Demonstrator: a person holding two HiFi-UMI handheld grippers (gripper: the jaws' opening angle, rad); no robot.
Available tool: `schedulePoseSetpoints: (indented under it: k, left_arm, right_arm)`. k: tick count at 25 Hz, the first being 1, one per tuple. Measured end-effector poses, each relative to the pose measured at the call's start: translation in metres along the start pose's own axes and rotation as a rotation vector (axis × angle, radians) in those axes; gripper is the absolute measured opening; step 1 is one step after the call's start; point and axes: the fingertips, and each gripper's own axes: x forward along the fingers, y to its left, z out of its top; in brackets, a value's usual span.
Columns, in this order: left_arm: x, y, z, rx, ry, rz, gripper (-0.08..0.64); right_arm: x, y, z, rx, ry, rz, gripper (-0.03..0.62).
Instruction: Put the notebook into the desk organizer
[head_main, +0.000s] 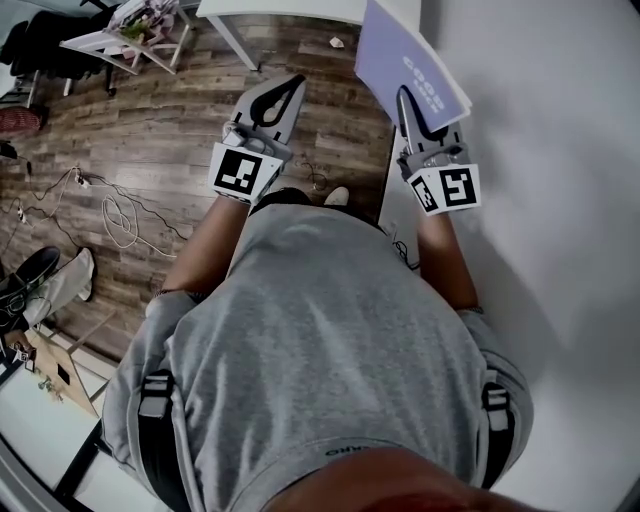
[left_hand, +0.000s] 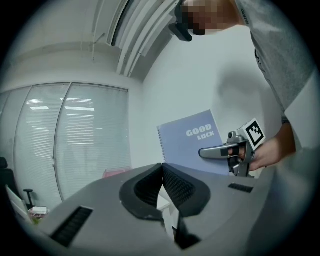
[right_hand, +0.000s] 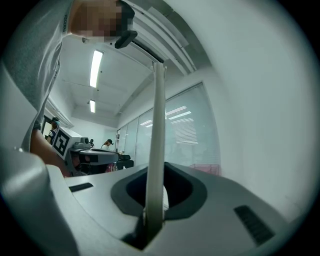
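A lavender spiral notebook (head_main: 405, 55) with white print on its cover is held upright, with my right gripper (head_main: 404, 96) shut on its lower edge. In the right gripper view the notebook (right_hand: 157, 140) shows edge-on as a thin pale strip rising from between the jaws. My left gripper (head_main: 296, 81) is beside it over the floor, shut with nothing in it; its pads meet at the tips (left_hand: 162, 165). From the left gripper view the notebook cover (left_hand: 189, 142) and the right gripper (left_hand: 205, 152) are ahead to the right. A pink mesh thing (right_hand: 206, 168) stands far ahead; whether it is the organizer I cannot tell.
A white tabletop (head_main: 560, 230) fills the right side under the right arm. The wood floor (head_main: 150, 130) on the left has loose cables (head_main: 120, 215) and shoes (head_main: 30, 275). Another white table (head_main: 290, 10) and a small cluttered stand (head_main: 135, 35) lie ahead. A glass wall with blinds (left_hand: 75, 135) stands beyond.
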Motion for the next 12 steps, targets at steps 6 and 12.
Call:
schedulePoseSetpoints:
  k: [6,12]
  left_arm:
    - [0.011,0.018,-0.002,-0.003,0.005,0.034,0.02]
    - [0.03,0.049,-0.021,0.002,0.02,0.009,0.02]
  right_arm:
    - [0.017,-0.008,-0.004,0.015,0.01,0.016,0.038]
    - [0.055,-0.014,-0.015,0.018,0.026,0.032,0.038]
